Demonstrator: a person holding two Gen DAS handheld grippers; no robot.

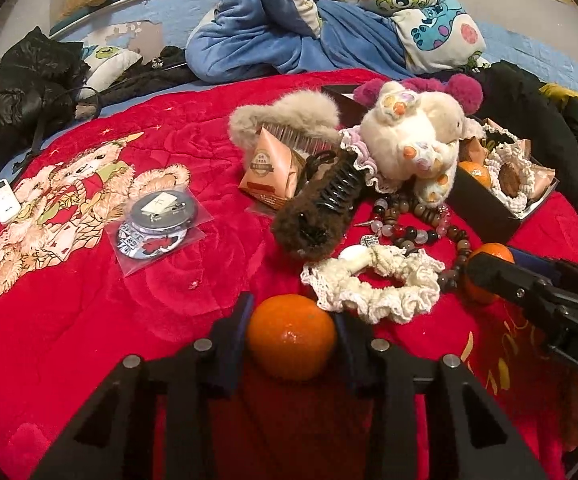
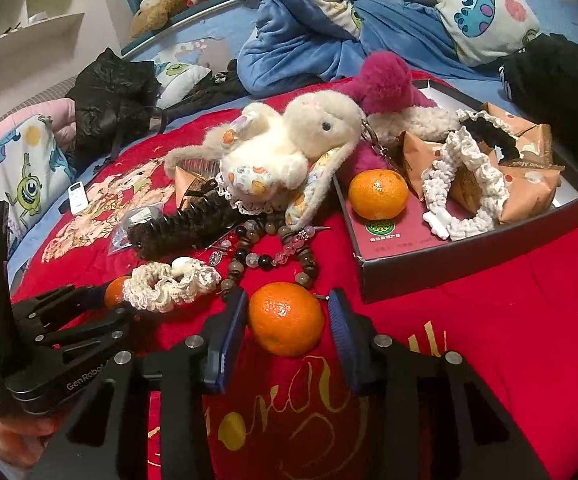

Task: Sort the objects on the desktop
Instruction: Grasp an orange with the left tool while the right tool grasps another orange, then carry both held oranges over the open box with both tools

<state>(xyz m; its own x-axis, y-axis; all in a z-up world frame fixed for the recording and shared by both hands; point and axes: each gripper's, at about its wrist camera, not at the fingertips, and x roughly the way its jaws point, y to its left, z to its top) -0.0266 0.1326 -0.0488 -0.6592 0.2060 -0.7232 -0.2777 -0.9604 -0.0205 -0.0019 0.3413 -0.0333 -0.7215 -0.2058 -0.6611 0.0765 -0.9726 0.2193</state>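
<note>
Left hand-held gripper (image 1: 291, 330) pinches 1 orange (image 1: 291, 337); right hand-held gripper (image 2: 287, 322) sits wide around another orange (image 2: 285, 318), not touching. On the soft red blanket (image 1: 89, 300) either could roll, and the lace scrunchie (image 1: 373, 284) nearby might snag.

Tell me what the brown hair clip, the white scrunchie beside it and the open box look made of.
Brown hair clip: fuzzy plush cover over black, probably plastic, teeth; matte pile, glossy prongs.
White scrunchie: cream lace-edged fabric, ruffled, soft, matte.
Open box: likely cardboard, with thin dark walls and a printed maroon liner.

Bed w/ red quilt (image 2: 489, 320), blue sheet (image 1: 169, 16) behind, rumpled cartoon-print blanket (image 2: 369, 8). White shelves (image 2: 29, 36) at left wall. Dim indoor light.
</note>
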